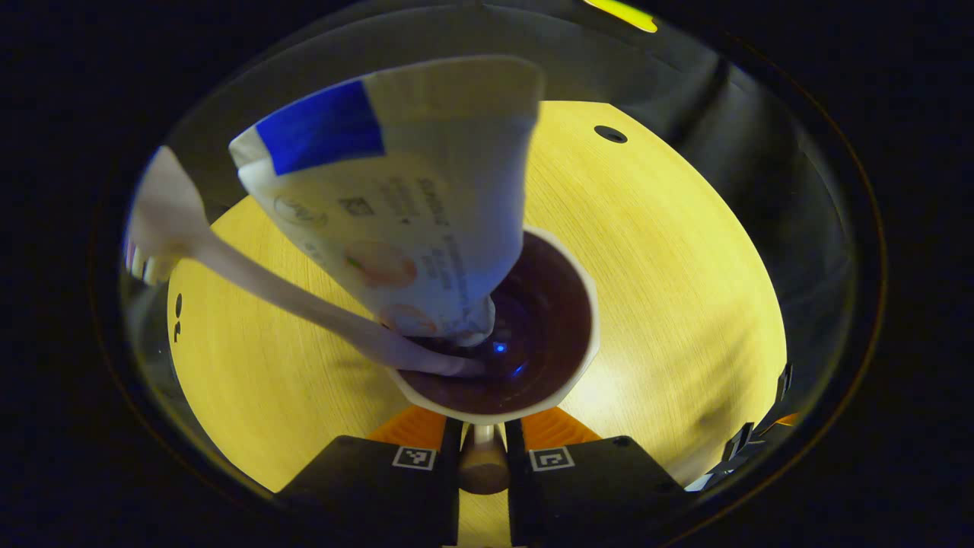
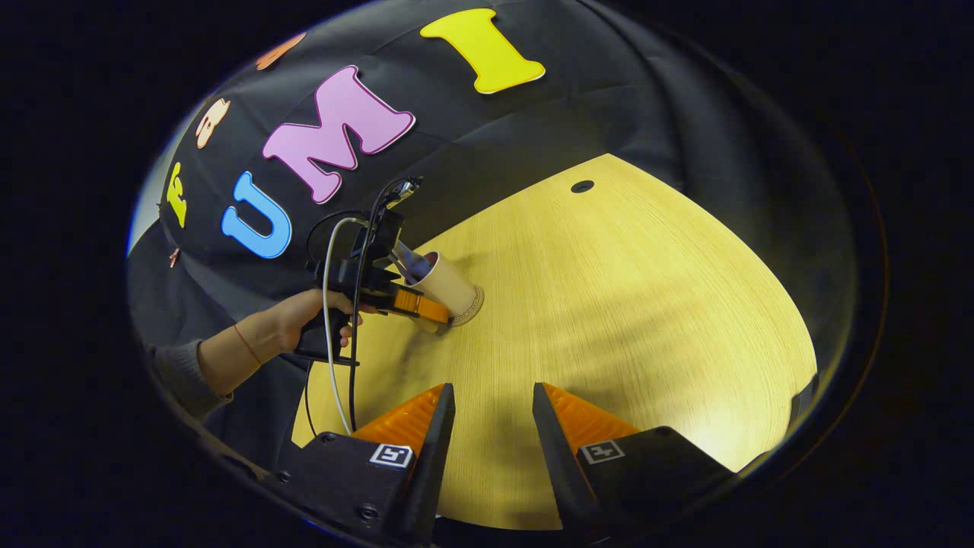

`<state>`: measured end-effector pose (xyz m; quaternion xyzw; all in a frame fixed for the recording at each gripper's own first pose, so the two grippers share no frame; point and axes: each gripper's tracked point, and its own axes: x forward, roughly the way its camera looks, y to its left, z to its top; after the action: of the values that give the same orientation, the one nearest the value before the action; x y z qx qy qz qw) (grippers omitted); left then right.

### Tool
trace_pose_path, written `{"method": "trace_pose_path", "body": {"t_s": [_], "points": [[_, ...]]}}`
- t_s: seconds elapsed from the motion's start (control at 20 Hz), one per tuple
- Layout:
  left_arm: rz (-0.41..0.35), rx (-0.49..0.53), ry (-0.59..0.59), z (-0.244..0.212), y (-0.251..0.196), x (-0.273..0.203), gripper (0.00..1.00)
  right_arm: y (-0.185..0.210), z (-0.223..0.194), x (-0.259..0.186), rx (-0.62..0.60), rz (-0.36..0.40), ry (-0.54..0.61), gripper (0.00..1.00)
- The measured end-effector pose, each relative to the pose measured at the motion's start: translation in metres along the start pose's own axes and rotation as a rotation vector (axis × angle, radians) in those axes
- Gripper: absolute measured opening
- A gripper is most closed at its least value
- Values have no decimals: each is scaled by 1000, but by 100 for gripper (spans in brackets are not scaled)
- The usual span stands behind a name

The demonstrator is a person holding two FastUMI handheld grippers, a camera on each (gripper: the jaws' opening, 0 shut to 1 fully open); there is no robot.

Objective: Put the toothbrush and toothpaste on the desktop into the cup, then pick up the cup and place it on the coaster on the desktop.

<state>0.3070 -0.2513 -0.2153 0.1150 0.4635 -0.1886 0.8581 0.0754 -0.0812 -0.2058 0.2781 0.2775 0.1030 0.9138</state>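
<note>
I look down into a white cup (image 1: 552,304) with a dark inside. A white toothpaste tube (image 1: 396,205) with a blue end stands in it, and a white toothbrush (image 1: 289,293) leans out to the left. My left gripper (image 1: 484,426) is shut on the cup's near wall. In the right gripper view a hand (image 2: 304,316) holds that left gripper (image 2: 435,313) on the cup (image 2: 449,283), whose base meets a round pale coaster (image 2: 473,306); whether it rests there or hovers just above, I cannot tell. My right gripper (image 2: 493,411) is open over bare table, well short of the cup.
The light wooden table (image 2: 647,304) has a small dark hole (image 2: 582,186) near its far edge. Black cloth wall rises behind the table. A cable (image 2: 329,342) hangs from the left gripper by the table's left edge.
</note>
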Motion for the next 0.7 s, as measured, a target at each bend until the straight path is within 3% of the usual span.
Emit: {"method": "trace_pose_path", "body": {"t_s": [0.15, 0.25, 0.4, 0.45, 0.5, 0.55, 0.6, 0.7], "points": [[-11, -8, -22, 0, -3, -9, 29, 0, 0, 0, 7, -6, 1, 64], [-20, -4, -41, 1, -4, -16, 45, 2, 1, 1, 14, -9, -1, 64], [-32, -11, -90, 6, -4, -25, 44, 5, 6, 0, 7, -23, -7, 65], [-34, -16, -107, 6, -4, -31, 53, 7, 8, 0, 4, -24, -9, 67], [-39, -19, -127, 7, -5, -38, 46, 11, 8, 0, 3, -22, -11, 69], [-49, -17, -149, 10, -6, -43, 47, 15, 10, -2, 0, -22, -13, 71], [-56, -12, -169, 11, -6, -51, 53, 20, 13, -2, -4, -21, -17, 73], [-54, -1, -222, 12, -3, -70, 47, 31, 15, -5, -17, -22, -23, 73]]}}
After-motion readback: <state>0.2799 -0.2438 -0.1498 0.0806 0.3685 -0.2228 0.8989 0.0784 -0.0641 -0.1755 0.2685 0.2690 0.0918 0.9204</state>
